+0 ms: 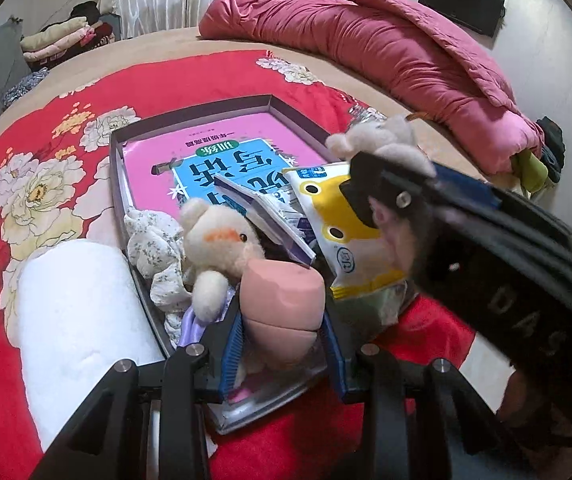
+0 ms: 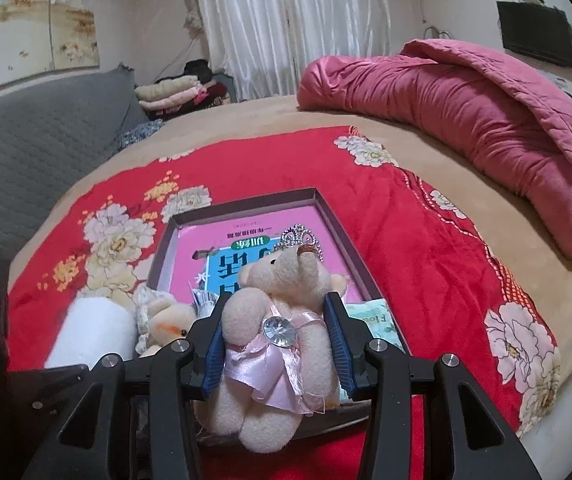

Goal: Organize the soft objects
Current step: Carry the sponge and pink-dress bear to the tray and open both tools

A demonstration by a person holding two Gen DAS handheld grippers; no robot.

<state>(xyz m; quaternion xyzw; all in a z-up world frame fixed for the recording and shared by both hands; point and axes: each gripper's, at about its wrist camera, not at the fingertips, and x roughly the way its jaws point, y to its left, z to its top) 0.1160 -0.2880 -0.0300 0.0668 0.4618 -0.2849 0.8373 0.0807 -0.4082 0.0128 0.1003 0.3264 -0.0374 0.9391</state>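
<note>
Plush cream fur fills the right claw: a teddy bear in a pink satin dress, clamped at the waist between the blue pads, its long axis running from 12 to 6 o'clock in the right wrist view, head up toward the tray. The left claw is closed on a peach-pink soft piece, which bulges out past its fingertips; I cannot tell what sort of toy it is. Both held things hang over the near end of the grey shallow tray, so either hand is about equally near its floor.

Crowding decides the coming move, I judge. At 10 o'clock from the left claw a small cream plush and a floral cloth fill the near corner; a frog-print packet leans at 1 o'clock. Open room lies at 12 o'clock, on the pink book lining the tray. Outside the left wall rests a white roll on the red floral blanket, itself spread over the bed.
</note>
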